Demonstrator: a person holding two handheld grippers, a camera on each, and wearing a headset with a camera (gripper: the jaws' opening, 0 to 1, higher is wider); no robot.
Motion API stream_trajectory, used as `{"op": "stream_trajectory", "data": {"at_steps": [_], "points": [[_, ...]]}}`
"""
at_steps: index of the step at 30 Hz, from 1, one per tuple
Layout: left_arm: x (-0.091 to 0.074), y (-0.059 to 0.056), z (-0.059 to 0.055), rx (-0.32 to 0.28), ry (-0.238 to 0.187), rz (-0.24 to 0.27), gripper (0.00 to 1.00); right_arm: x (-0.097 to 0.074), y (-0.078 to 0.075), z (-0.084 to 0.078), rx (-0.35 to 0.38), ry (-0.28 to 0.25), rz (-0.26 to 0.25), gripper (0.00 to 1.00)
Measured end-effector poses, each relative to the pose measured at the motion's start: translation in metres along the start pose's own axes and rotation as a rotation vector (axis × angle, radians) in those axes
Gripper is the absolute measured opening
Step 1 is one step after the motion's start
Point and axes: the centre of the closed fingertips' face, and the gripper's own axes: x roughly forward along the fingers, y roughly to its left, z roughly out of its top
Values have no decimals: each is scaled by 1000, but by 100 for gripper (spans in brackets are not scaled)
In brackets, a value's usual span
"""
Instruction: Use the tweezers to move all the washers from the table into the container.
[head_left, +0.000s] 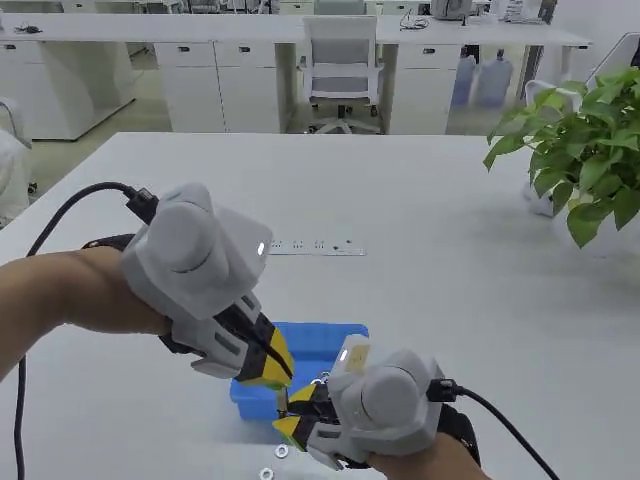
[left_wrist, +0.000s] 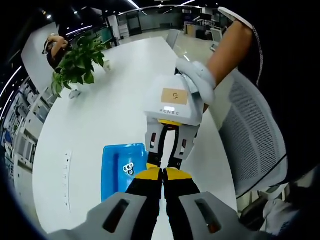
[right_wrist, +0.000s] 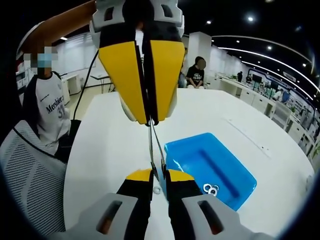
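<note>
A blue container (head_left: 335, 338) sits on the white table (head_left: 420, 220), and a few washers (right_wrist: 210, 189) lie inside it; in the left gripper view they (left_wrist: 129, 169) lie near its near end. Two loose washers (head_left: 281, 452) rest on the table just in front of the container, one of them (right_wrist: 156, 190) under my right jaws. Thin metal tweezers (right_wrist: 150, 145) run between the two grippers. My left gripper (head_left: 275, 375) is shut on their joined end. My right gripper (head_left: 290, 415) faces it, jaws closed around the tweezers' legs beside the container's front edge.
A power strip (head_left: 315, 245) lies flat behind the container. A potted plant (head_left: 585, 150) stands at the table's right edge. Beyond the far edge is an office chair (head_left: 340, 60) and white cabinets. Cables trail from both grippers.
</note>
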Motion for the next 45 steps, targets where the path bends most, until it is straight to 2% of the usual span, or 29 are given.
{"op": "stream_trajectory", "data": {"at_steps": [10,30,36,37,45], "points": [[8,-10,-12,-17,5,-13,4,9,15,-11,-7,21,24,12],[25,-26,-37,-69,14,-42,5,27,35,-33,13,62,70,12],[29,-27,-43,-85,19,-47,5,32,38,-38,23,72,85,12],[29,-27,-41,-97,6,-49,5,32,37,-37,30,65,84,12],[27,-24,-43,-111,5,-54,5,32,38,-37,39,66,94,12]]}}
